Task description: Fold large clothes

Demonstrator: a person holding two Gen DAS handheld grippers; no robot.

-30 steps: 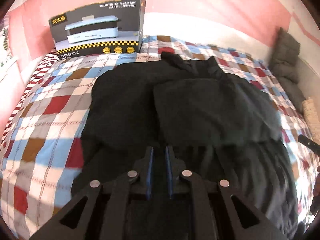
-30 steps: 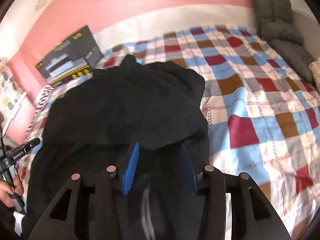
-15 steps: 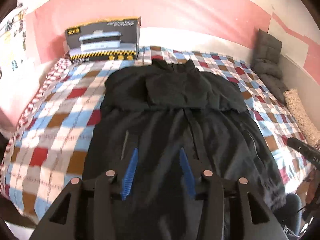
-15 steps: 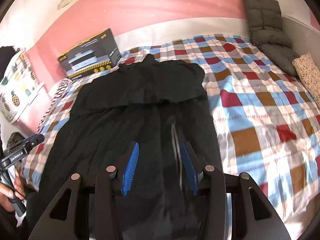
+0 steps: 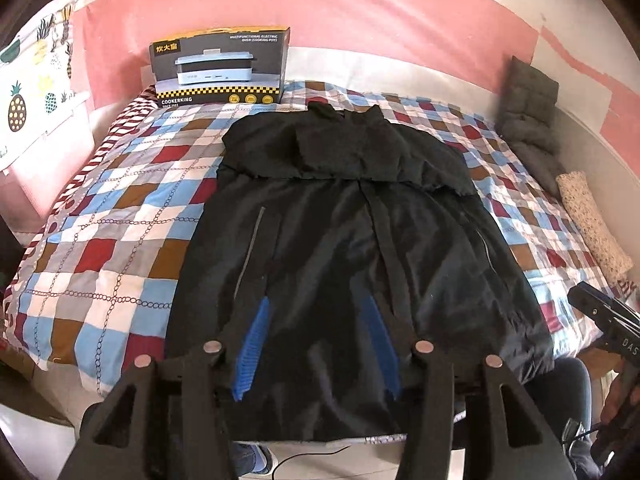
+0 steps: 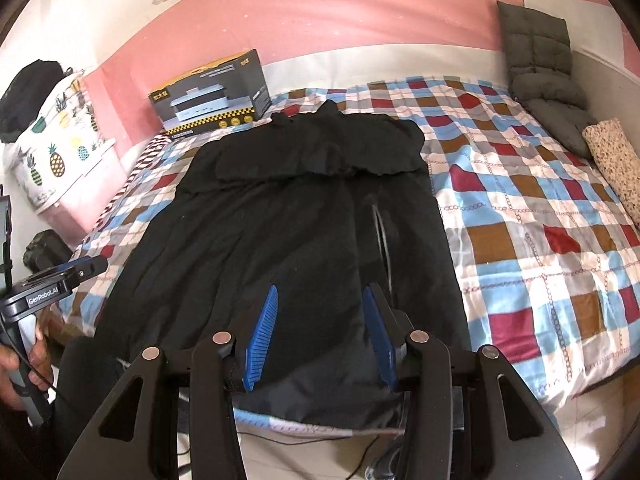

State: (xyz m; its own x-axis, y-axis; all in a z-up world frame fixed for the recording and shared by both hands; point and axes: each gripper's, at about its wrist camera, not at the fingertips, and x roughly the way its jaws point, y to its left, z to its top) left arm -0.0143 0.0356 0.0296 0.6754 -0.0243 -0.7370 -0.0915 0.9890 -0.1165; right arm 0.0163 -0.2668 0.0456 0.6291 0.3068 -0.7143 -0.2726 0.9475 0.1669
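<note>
A large black jacket (image 5: pixel 352 240) lies flat along the checked bed, collar at the far end. Its sleeves are folded across the chest (image 5: pixel 344 152); its hem hangs over the bed's near edge. It also shows in the right wrist view (image 6: pixel 304 232). My left gripper (image 5: pixel 316 308) is open and empty, above the jacket's lower part. My right gripper (image 6: pixel 320 294) is open and empty, above the hem. The other gripper's body shows at each view's side (image 5: pixel 604 320) (image 6: pixel 44 288).
A cooker box (image 5: pixel 220 66) stands at the bed's far left corner. Grey cushions (image 5: pixel 528 120) and a speckled bolster (image 5: pixel 592 224) line the right side. The checked quilt (image 6: pixel 540 216) lies bare right of the jacket. A pineapple-print cloth (image 6: pixel 52 148) is at left.
Both grippers pulled back from the folded sleeves towards the bed's near edge. The left gripper opened. The whole jacket now shows.
</note>
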